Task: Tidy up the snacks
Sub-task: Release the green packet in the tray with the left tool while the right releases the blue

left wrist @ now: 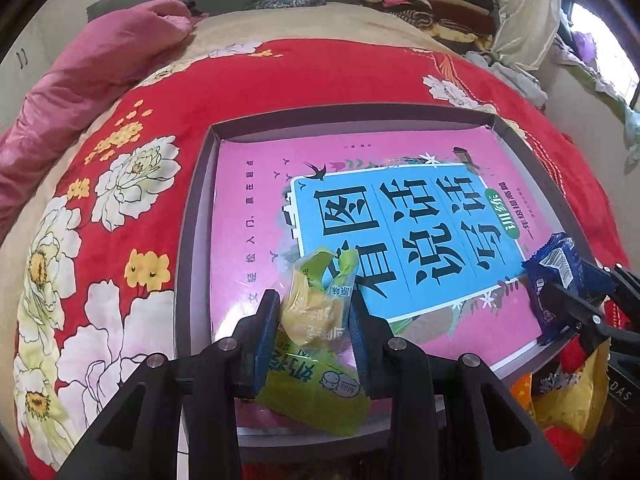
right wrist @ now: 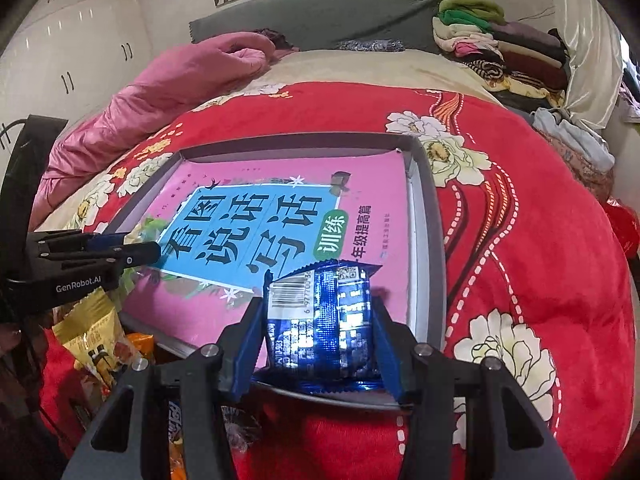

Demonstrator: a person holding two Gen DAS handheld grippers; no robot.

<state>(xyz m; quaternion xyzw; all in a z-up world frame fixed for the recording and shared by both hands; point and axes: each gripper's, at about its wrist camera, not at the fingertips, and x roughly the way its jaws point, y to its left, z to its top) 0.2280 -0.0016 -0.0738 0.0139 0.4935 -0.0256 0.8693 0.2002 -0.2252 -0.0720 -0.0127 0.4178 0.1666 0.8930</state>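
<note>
A bed fills the room, spread with a red flowered blanket (left wrist: 132, 184), and at the frame's centre lies a shallow grey box (left wrist: 192, 240) whose floor is covered by a pink book (left wrist: 256, 200). The left gripper (left wrist: 314, 322) has its fingers closed on a green snack packet (left wrist: 316, 344) over the box's lower-left part; the right gripper (right wrist: 318, 338) has its fingers clamped on a blue snack packet (right wrist: 320, 320) over the lower-right edge of the box. More snacks, a yellow bag (right wrist: 90, 332) among them, lie outside the box at the lower left of the right wrist view. To place well, I would lower each packet until it rests flat on the book, well apart from the other, and only then release, since the crinkly wrappers look liable to cling or slide.
</note>
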